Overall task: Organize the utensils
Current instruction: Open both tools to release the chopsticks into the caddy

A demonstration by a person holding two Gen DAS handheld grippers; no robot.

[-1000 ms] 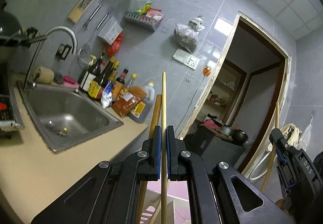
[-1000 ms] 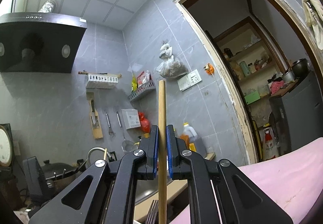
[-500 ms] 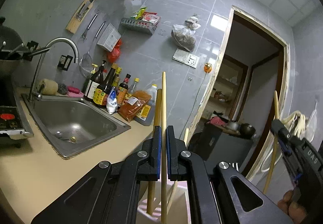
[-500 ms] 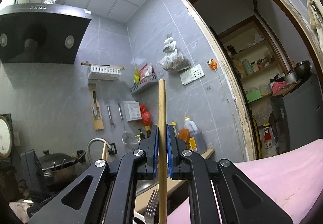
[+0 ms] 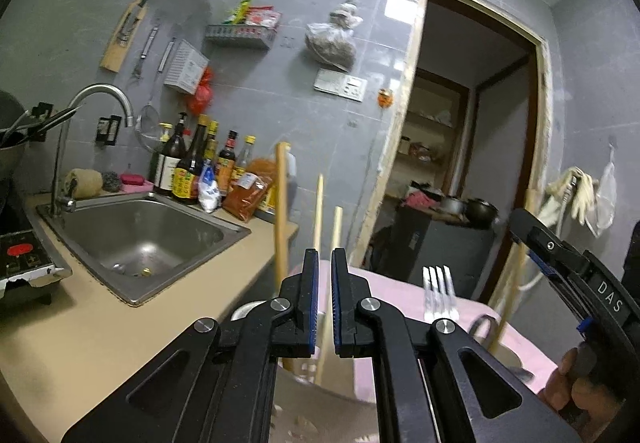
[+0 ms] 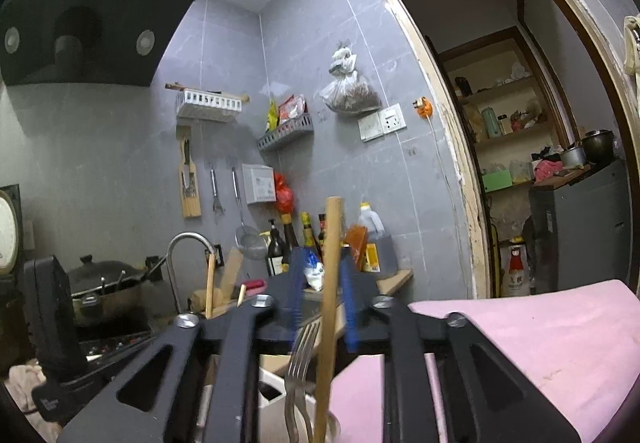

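Observation:
My left gripper [image 5: 325,263] is slightly open; a thin wooden chopstick [image 5: 335,239] stands loose in the gap, its lower end in a white utensil holder [image 5: 308,399] below. Another chopstick [image 5: 318,215] and a thicker wooden handle [image 5: 282,211] stand there too. A metal fork [image 5: 439,293] stands tines up to the right. My right gripper [image 6: 323,283] is open, its blurred fingers apart on either side of a wooden handle [image 6: 330,283] that stands free in the holder [image 6: 276,395] beside the fork [image 6: 300,355]. The right gripper also shows at the right of the left wrist view [image 5: 560,263].
A beige counter [image 5: 80,327] holds a steel sink [image 5: 136,231] with a faucet [image 5: 100,99], sauce bottles [image 5: 192,163] and an induction cooker [image 5: 20,255]. A pink cloth [image 6: 540,343] covers the surface on the right. A doorway [image 5: 472,147] opens behind.
Both grippers have opened and let go of their wooden sticks, which now stand lower in the holder. Both views have dropped and moved closer to the holder.

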